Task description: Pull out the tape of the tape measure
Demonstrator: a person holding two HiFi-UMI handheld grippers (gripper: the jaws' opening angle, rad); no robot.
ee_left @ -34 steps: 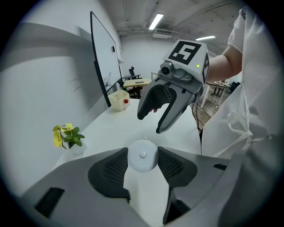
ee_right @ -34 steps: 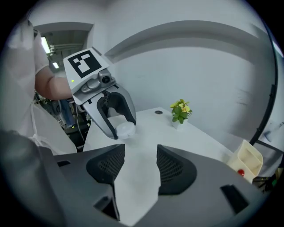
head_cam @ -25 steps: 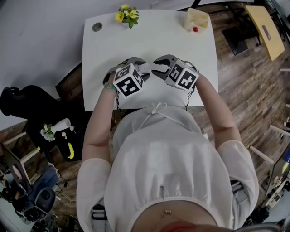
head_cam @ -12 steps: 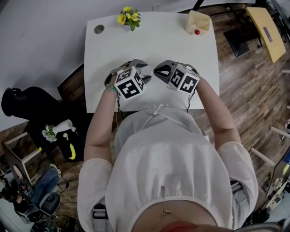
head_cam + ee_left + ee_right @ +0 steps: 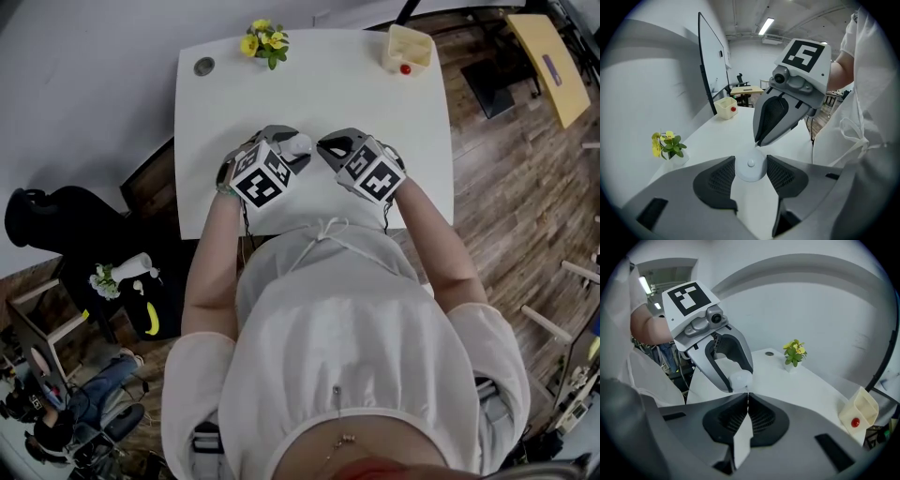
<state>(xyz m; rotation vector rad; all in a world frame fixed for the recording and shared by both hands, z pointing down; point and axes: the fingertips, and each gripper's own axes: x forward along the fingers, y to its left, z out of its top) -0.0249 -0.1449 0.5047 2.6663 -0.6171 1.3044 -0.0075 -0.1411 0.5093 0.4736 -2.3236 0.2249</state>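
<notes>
Above white table [image 5: 309,94]. Holding round white tape measure [image 5: 750,169] clamped in left gripper [image 5: 750,161]; right gripper [image 5: 748,397] pressed together at tape measure's rim. No tape out yet; whole pull left to do.

A round white tape measure [image 5: 750,169] sits clamped in the left tool [image 5: 750,160].

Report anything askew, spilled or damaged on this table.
Nothing stands out. The flower pot and the beige container stand upright near the white table's far edge. Nothing is spilled, and the left claw grips the round tape measure from both sides.
</notes>
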